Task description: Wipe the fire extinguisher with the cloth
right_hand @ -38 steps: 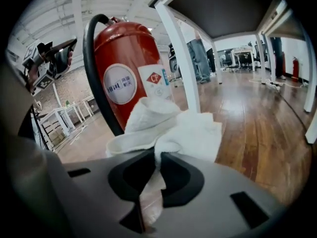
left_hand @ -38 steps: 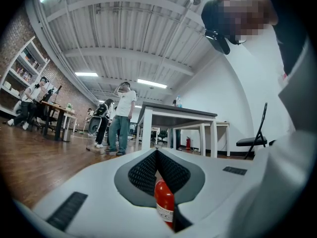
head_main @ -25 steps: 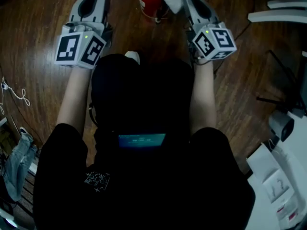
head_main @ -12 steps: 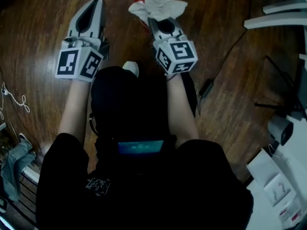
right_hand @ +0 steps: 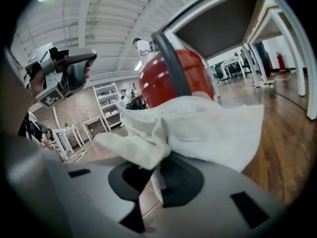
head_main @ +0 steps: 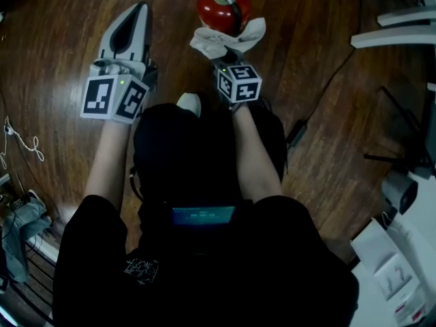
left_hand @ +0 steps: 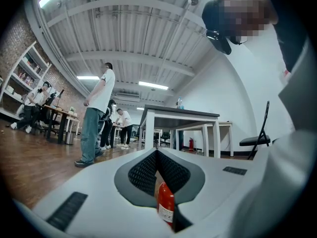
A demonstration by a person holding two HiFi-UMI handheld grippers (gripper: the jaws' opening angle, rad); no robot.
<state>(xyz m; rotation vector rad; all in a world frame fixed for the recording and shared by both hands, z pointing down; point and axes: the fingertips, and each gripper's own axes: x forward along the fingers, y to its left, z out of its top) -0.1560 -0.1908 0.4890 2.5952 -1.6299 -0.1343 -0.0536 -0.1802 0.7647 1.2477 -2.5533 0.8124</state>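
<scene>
My right arm reaches straight ahead. The right gripper (head_main: 229,53) has its fingers pinched on the white cloth (head_main: 226,37), which is bunched at the near side of the red fire extinguisher (head_main: 223,7). The extinguisher stands upright on the wooden floor (head_main: 54,39). My left gripper (head_main: 134,11) points forward, fingers pressed together and empty, well to the extinguisher's left. Open floor lies between them, and a black cable (head_main: 325,80) runs off to the right.
</scene>
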